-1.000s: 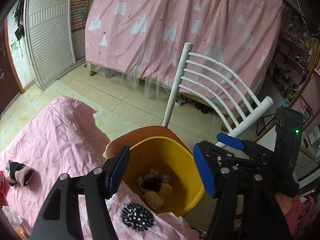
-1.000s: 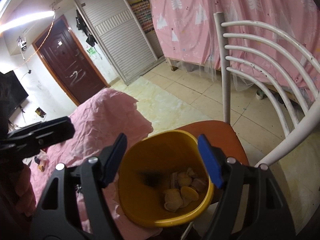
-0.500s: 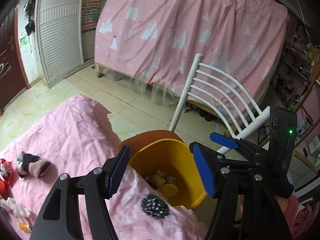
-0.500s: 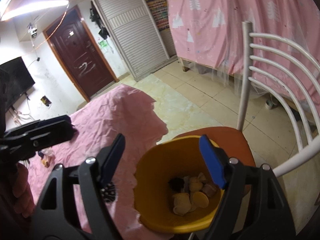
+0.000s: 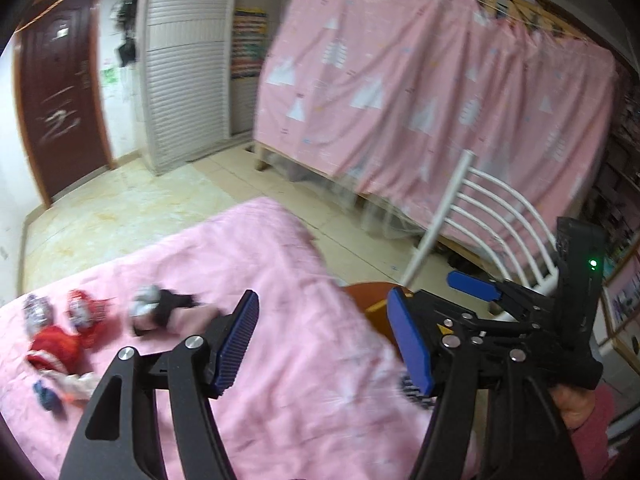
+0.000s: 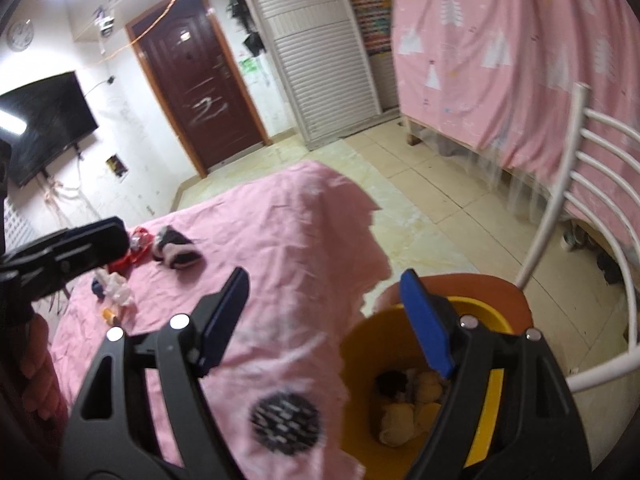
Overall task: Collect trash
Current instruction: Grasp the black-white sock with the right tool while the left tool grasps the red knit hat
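Observation:
A yellow bin (image 6: pixel 360 364) with crumpled trash (image 6: pixel 404 404) inside stands on an orange chair seat (image 6: pixel 504 292) beside the pink-covered table (image 6: pixel 288 240). My right gripper (image 6: pixel 326 324) is open and empty above the table edge and the bin. My left gripper (image 5: pixel 326 340) is open and empty over the table (image 5: pixel 280 360). Loose trash lies at the table's left: a black and pink bundle (image 5: pixel 160 312) (image 6: pixel 174 250), red wrappers (image 5: pixel 56 346) (image 6: pixel 138 240) and white scraps (image 6: pixel 118 290). The right gripper also shows in the left wrist view (image 5: pixel 472 284).
A white metal chair back (image 6: pixel 592 184) rises behind the bin. A pink curtain (image 5: pixel 420 100) hangs beyond it. A dark door (image 6: pixel 200 92) and a slatted white closet (image 6: pixel 320 60) stand at the far wall. A black patterned patch (image 6: pixel 284 420) marks the tablecloth near the bin.
Both grippers have pulled back and swung left, away from the bin and over the table. The loose trash at the table's left has come into fuller view.

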Available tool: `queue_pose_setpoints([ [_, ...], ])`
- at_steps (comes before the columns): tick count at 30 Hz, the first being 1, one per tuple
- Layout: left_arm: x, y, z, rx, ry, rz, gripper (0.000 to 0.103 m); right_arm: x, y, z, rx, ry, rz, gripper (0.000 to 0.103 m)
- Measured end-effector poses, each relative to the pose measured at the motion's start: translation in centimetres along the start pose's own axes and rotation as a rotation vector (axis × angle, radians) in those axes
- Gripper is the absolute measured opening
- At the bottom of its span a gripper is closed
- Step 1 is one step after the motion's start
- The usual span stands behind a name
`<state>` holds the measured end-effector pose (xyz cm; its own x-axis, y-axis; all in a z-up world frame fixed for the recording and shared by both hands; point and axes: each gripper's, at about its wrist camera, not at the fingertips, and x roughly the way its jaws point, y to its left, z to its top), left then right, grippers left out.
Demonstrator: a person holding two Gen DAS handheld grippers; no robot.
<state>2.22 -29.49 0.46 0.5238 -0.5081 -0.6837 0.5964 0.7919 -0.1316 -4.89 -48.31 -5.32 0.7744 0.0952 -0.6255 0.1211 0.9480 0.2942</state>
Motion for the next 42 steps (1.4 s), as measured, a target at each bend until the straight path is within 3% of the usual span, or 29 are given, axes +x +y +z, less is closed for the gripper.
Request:
queue_pose_setpoints([
  [12, -3.7, 11.2, 0.0, -0.137, -0.062, 0.235, 0.065, 5.0, 8.7, 2.0, -0.159, 0.068, 0.094, 0.075],
  [21, -4.4, 18.8, -1.0, -0.231, -0.027, 0.376, 0.066, 8.6, 13.9, 2.4, -0.254, 0.124, 0.147, 0.075],
  [29, -2.9, 24.0, -2.7, -0.326, 0.05, 0.421, 0.067, 11.9, 16.7, 2.5, -0.307, 0.182, 0.172, 0.075],
  [42, 0.5, 25.6, -4.8, -0.373, 0.16, 0.395, 0.067, 15.6, 18.1, 2.2, -0.339, 0.248, 0.169, 0.075],
])
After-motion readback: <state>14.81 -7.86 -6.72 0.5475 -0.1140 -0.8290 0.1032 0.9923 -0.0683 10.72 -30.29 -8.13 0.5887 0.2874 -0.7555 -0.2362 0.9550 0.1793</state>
